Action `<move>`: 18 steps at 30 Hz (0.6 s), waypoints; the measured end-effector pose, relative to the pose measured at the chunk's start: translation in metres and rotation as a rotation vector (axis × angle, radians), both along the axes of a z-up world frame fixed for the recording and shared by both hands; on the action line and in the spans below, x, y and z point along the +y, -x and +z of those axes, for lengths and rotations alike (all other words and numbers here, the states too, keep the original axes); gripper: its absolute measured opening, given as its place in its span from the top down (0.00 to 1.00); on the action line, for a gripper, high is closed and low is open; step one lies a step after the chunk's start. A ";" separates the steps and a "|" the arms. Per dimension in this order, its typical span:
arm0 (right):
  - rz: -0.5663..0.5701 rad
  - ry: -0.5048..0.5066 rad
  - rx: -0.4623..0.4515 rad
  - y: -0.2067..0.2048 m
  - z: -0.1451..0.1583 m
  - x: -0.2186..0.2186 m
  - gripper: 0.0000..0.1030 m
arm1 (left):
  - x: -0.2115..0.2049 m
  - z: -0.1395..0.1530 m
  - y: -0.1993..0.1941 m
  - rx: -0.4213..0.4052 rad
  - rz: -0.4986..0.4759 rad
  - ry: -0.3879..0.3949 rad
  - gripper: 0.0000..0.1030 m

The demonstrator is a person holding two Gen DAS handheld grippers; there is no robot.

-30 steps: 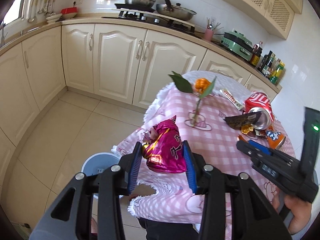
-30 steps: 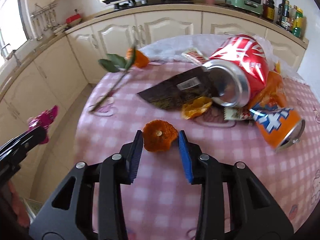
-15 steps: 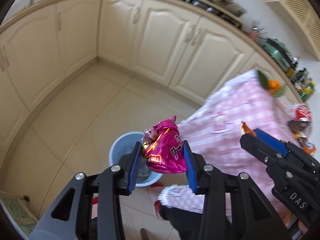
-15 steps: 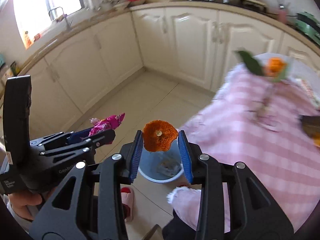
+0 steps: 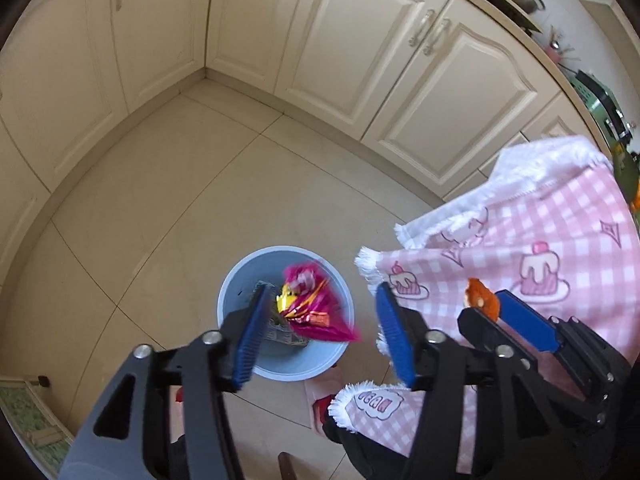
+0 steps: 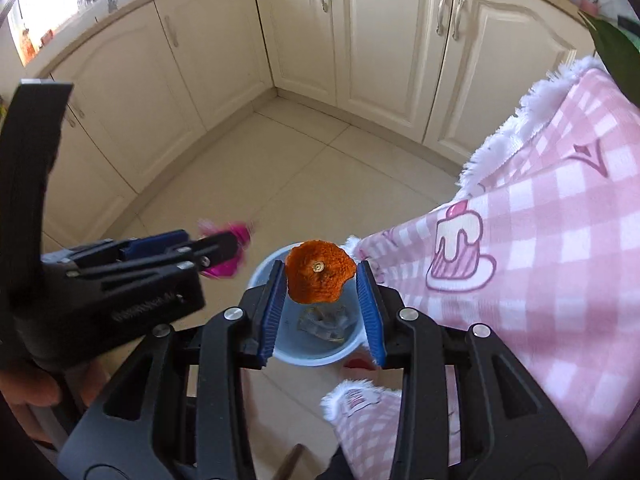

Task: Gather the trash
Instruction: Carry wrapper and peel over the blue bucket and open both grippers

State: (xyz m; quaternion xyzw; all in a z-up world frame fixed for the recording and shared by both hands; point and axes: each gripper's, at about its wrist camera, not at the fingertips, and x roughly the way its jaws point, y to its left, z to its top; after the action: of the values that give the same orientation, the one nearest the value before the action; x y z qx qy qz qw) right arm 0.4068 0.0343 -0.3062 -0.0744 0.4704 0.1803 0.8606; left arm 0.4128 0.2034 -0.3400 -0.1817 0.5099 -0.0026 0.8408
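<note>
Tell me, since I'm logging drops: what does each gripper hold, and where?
The left gripper, its jaws just opened, holds nothing; the pink wrapper falls toward the blue bin. The right gripper pinches the orange peel by its side edges.

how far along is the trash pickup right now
Done: crumpled trash already lies in the blue bin. In hand: the left gripper has just opened its jaws and the pink wrapper is blurred, dropping over the bin; the right gripper holds the orange peel above it. Left: drop the peel.
</note>
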 end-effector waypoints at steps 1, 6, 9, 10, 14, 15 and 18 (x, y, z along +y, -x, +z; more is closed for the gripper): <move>0.001 -0.009 0.010 -0.002 -0.003 0.000 0.66 | 0.002 -0.002 0.000 0.002 0.003 0.002 0.46; 0.010 -0.027 0.038 -0.007 -0.015 0.005 0.65 | 0.013 -0.009 0.009 0.031 0.033 -0.025 0.46; 0.018 -0.036 0.043 -0.010 -0.016 0.010 0.65 | 0.023 -0.011 0.015 0.040 0.059 -0.023 0.46; 0.021 -0.039 0.043 -0.011 -0.016 0.012 0.65 | 0.025 -0.011 0.017 0.045 0.067 -0.028 0.46; 0.028 -0.048 0.038 -0.014 -0.015 0.016 0.64 | 0.034 -0.004 0.025 0.038 0.085 -0.040 0.46; 0.031 -0.053 0.034 -0.014 -0.013 0.017 0.64 | 0.036 -0.002 0.027 0.035 0.089 -0.042 0.46; 0.030 -0.062 0.006 -0.012 -0.006 0.020 0.64 | 0.041 0.009 0.033 0.016 0.101 -0.043 0.46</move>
State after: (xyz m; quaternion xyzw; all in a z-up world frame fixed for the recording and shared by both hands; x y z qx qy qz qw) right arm 0.4190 0.0538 -0.3120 -0.0545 0.4659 0.2079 0.8583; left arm 0.3803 0.2439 -0.3314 -0.1891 0.5067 0.0523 0.8395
